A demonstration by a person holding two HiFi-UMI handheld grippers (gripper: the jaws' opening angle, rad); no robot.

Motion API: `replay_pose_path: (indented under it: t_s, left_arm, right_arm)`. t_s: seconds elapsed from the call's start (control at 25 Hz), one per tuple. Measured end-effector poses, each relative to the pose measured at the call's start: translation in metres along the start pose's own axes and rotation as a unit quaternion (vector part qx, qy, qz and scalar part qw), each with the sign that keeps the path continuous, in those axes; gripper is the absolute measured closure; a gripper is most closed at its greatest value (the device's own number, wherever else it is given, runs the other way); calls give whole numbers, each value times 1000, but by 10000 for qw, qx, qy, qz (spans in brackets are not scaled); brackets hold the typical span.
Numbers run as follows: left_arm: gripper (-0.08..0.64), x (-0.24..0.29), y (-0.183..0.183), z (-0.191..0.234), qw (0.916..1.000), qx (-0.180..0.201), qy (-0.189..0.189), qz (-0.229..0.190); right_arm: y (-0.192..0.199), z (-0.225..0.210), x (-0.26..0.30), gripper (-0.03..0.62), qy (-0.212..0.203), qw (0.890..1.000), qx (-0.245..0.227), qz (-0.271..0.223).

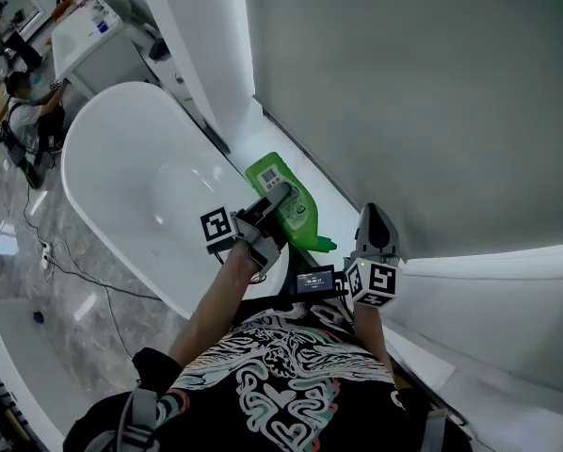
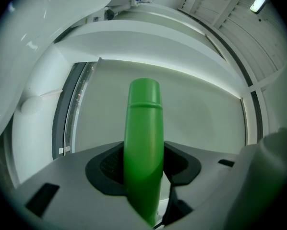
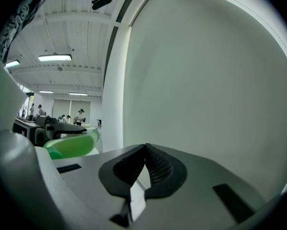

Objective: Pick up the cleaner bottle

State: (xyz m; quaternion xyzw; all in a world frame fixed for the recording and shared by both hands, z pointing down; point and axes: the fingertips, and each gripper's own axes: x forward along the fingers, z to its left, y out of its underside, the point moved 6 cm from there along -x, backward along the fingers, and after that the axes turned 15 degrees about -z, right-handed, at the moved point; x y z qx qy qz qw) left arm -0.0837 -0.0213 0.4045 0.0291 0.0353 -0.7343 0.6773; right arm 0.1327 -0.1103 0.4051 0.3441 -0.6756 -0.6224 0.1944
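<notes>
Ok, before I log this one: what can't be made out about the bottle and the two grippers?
- Print on the bottle label: head view, too small to read.
- Bottle's near end: left gripper view, hidden behind the left gripper body.
- Whether the bottle touches the ledge: head view, the bottle covers any gap.
- Right gripper tips: head view, hidden by its own body; the right gripper view shows them shut, empty.

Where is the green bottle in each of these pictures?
Head view: the green bottle is in the middle, gripped by the left gripper.
Left gripper view: the green bottle fills the centre, pinched between the jaws.
Right gripper view: the green bottle lies sideways at the left edge.
Shared landmark: the plain grey wall shows in all three views.
</notes>
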Motion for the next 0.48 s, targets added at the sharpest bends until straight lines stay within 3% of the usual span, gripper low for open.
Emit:
replay_pose_path:
  t_s: [0.48]
  left_arm:
    - [359,0,7,-12,9999,52,-59,115]
  right_arm:
    - [-19,2,1,566,-12,10000,-19,-13]
